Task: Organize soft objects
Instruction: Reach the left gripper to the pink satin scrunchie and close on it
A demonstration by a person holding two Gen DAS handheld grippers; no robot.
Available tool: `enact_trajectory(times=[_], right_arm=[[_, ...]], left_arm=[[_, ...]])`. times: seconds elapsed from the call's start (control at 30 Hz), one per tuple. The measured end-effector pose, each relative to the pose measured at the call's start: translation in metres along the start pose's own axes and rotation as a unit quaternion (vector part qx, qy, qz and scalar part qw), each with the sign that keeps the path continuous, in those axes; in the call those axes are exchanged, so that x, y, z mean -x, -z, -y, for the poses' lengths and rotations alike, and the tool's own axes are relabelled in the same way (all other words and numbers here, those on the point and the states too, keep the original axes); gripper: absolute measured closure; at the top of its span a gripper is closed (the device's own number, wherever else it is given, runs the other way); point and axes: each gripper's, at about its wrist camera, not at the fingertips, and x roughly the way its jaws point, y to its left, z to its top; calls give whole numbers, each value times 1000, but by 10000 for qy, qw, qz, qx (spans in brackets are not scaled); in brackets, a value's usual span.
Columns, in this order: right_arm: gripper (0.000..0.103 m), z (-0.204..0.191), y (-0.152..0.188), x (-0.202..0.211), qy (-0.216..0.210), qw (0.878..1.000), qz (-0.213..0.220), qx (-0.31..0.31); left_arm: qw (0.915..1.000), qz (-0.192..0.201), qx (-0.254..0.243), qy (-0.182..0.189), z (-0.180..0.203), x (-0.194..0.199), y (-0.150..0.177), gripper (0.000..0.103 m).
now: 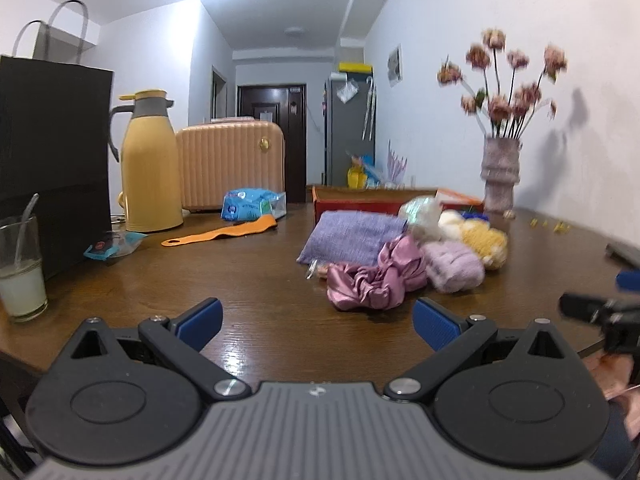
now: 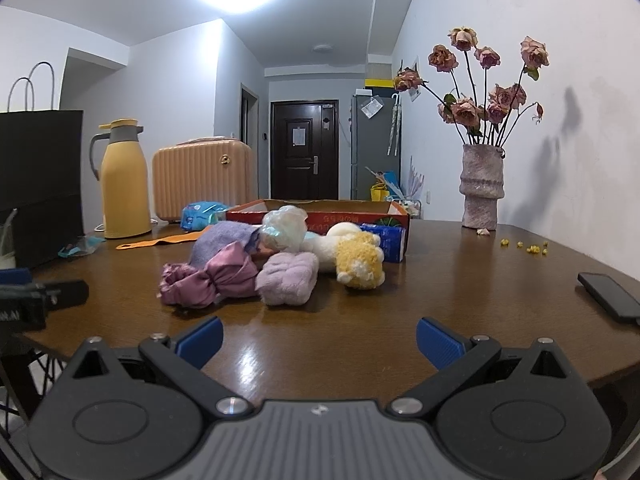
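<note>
My left gripper and right gripper both hover with fingers spread wide and empty at the bottom of their frames, while the pink satin scrunchie, lilac fluffy roll and yellow plush lie heaped mid-frame before the red cardboard tray.

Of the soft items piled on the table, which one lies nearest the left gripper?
The shiny pink satin scrunchie. It sits at the front of the pile, ahead of the fluffy lilac scrunchie, the purple cloth and the yellow plush toy behind it.
</note>
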Motion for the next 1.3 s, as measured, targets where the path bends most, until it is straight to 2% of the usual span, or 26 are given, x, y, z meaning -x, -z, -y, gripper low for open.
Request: enact_trajectory(times=[0.07, 0.2, 0.33, 0.4, 0.47, 0.63, 0.77, 0.8, 0.87, 0.9, 0.93, 0.97, 1.03, 1.07, 1.17, 1.3], right_arm=[[0, 2, -6, -11, 36, 10000, -7, 9], [0, 4, -15, -37, -27, 9999, -132, -28], [1, 6, -26, -58, -401, 9985, -351, -93], [6, 6, -32, -67, -562, 9977, -350, -126], [19, 4, -41, -77, -642, 9971, -396, -122], [39, -9, -68, -114, -1275, 9906, -496, -90], [46, -25, -80, -150, -1633, 9846, -625, -36], [46, -30, -81, -159, -1696, 9832, -679, -24], [57, -37, -82, -176, -1738, 9816, -791, -12], [62, -40, -81, -183, -1762, 9802, -897, -26], [71, -41, -79, -189, -1815, 9782, -1005, -58], [82, -42, -77, -194, -1870, 9762, -1091, -102], [87, -41, -73, -197, -1960, 9735, -1162, -172], [93, -41, -72, -196, -1970, 9735, -1149, -141], [97, -38, -78, -186, -2065, 9725, -1074, -119], [97, -30, -108, -173, -2148, 9747, -613, -84]], left_arm=[[9999, -142, -66, 53, 1, -15, 0, 0], [9977, -577, 192, 299, -2, -45, -3, 0], [9952, -765, 382, 468, -3, -63, -10, 0], [9941, -819, 433, 564, -3, -72, -16, 0], [9923, -880, 577, 648, -5, -82, -22, 3], [9883, -1008, 769, 847, -8, -112, -37, 28], [9843, -1228, 757, 1013, -9, -133, -39, 31], [9832, -1283, 745, 1059, -10, -136, -38, 35], [9798, -1359, 767, 1255, -13, -141, -36, 55], [9768, -1395, 797, 1419, -15, -143, -35, 70], [9737, -1414, 856, 1569, -17, -144, -36, 76], [9722, -1429, 890, 1628, -17, -144, -36, 77], [9718, -1407, 867, 1682, -17, -143, -35, 87], [9709, -1411, 864, 1729, -17, -142, -36, 90], [9669, -1362, 914, 1953, -19, -137, -48, 94], [9651, -901, 940, 2274, -26, -142, -88, 95]])
